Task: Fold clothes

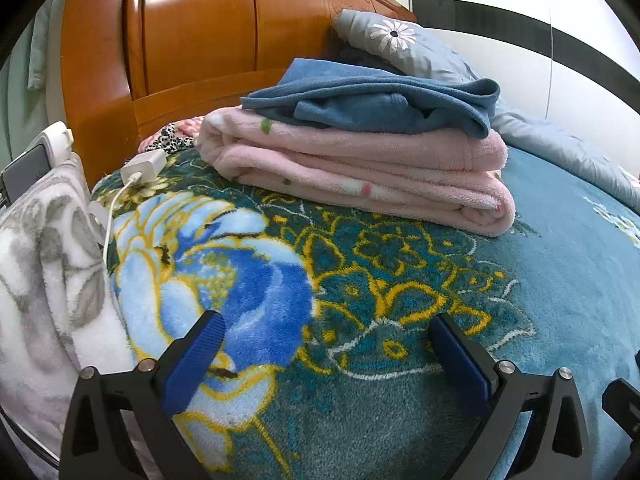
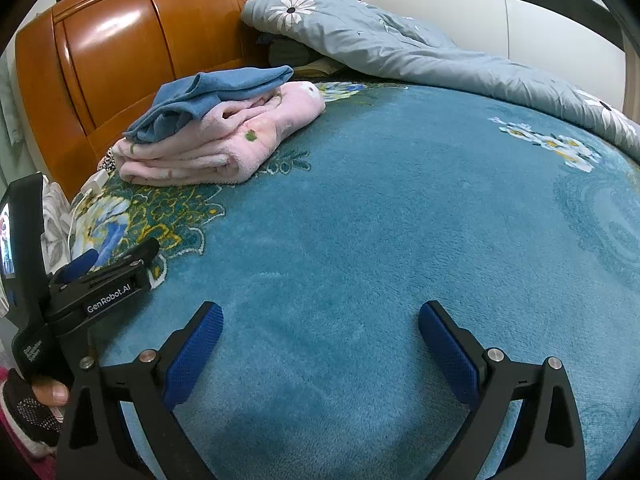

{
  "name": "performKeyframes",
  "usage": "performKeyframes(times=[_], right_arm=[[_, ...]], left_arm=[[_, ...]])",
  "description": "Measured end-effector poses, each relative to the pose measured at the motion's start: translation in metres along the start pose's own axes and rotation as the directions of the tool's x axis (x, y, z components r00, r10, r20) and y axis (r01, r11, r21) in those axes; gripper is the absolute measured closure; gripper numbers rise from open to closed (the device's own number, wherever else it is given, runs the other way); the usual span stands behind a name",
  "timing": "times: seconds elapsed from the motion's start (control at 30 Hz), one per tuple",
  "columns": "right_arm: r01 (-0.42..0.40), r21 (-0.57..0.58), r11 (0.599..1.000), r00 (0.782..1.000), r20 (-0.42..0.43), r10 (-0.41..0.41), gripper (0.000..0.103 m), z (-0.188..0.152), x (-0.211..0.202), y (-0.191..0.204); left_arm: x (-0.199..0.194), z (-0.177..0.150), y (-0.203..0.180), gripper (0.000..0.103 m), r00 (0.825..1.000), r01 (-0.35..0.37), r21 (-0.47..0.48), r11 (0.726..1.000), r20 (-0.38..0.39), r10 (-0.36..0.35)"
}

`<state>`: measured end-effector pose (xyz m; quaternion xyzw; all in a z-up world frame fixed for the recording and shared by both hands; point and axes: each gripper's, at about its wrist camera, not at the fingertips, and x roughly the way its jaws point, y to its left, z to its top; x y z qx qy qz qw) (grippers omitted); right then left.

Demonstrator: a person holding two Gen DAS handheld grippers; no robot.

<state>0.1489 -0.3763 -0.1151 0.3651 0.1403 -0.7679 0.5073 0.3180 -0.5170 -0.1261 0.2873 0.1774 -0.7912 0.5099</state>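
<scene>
— Broadly: teal plush bedspread with a blue-and-yellow flower pattern filling both views, glossy orange-brown wooden headboard from ten to twelve o'clock, grey-blue quilt printed with white daisies bunched from twelve to two.

— And the clothes?

— Stacked near the headboard. Folded pink fleece garment with small green and red spots underneath, folded blue fleece garment resting on top of it. Seen at twelve to one o'clock from the left wrist, at ten to eleven from the right.

— Handling?

— Probably light, soft and limp; thick pile, so little risk of slipping, nothing fragile. Liable to sag and unfold if lifted by one layer only. Best taken at a folded edge or corner, pinching all layers together, one gripper at each end.

— Relation to the jaws?

— Well apart. Left gripper spread wide and holding nothing, blue-padded fingers just over the big blue flower, stack beyond at twelve. Right gripper likewise wide and holding nothing, over plain teal pile, stack far off at ten. Left gripper also showing at nine o'clock in the right view, part of a hand on its handle.

— Smaller bits?

— White-and-grey floral fleece at nine in the left view, white charger block with its cable at ten, beside a scrap of black-and-white spotted cloth. No loose garment visible anywhere, so folding looks about finished.
</scene>
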Motion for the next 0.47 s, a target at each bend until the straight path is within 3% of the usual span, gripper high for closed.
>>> performKeyframes(times=[0.47], right_arm=[[0.004, -0.006, 1.000, 1.000, -0.002, -0.004, 0.004, 0.0000, 0.0012, 0.0007]], left_arm=[[0.0000, -0.0009, 0.0003, 0.000, 1.000, 0.000, 0.001, 1.000, 0.004, 0.000]])
